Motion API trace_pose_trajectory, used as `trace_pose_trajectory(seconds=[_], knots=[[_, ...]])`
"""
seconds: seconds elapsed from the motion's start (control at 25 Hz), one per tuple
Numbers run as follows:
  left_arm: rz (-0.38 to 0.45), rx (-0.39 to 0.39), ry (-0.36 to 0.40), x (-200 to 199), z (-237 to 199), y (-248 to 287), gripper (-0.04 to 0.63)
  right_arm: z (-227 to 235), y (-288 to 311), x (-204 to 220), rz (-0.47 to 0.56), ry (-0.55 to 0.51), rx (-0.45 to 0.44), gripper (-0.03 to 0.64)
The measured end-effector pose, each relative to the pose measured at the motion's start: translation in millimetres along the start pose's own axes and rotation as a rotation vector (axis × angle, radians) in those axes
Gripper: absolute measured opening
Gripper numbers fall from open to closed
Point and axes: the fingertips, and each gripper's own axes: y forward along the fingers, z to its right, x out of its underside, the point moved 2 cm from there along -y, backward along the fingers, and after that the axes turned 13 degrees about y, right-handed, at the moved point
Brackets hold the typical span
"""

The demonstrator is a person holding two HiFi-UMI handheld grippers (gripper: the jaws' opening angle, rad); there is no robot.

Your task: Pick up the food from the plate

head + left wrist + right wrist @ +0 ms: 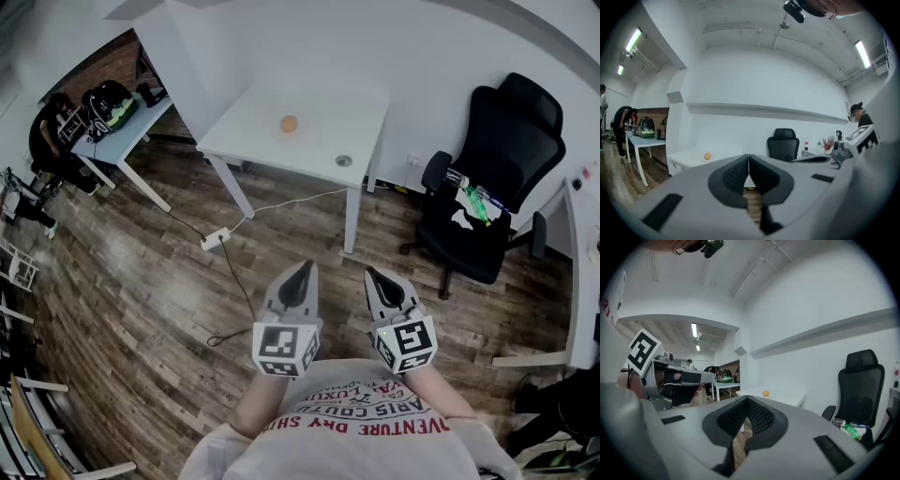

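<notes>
A small orange piece of food (289,124) sits on a white plate (298,131) in the middle of a white table (349,105) across the room. It shows far off as the orange food (707,156) in the left gripper view and the orange food (765,393) in the right gripper view. My left gripper (303,275) and right gripper (378,279) are held side by side close to my chest, over the wooden floor, well short of the table. Both are shut with nothing between the jaws.
A black office chair (487,187) with a green item on its seat stands right of the table. A power strip (215,239) and cables lie on the floor before the table. A second table (120,127) with bags and a person stands at far left.
</notes>
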Motion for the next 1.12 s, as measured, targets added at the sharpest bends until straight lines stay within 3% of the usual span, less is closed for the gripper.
trace_pose_trajectory(seconds=[0.76, 1.12], knots=[[-0.049, -0.029, -0.033, 17, -29, 10, 0.008, 4, 31, 13, -0.04, 0.087, 0.02, 0.005], [-0.031, -0.023, -0.066, 29, -108, 50, 0.008, 2, 116, 3, -0.041, 0.084, 0.049, 0.005]])
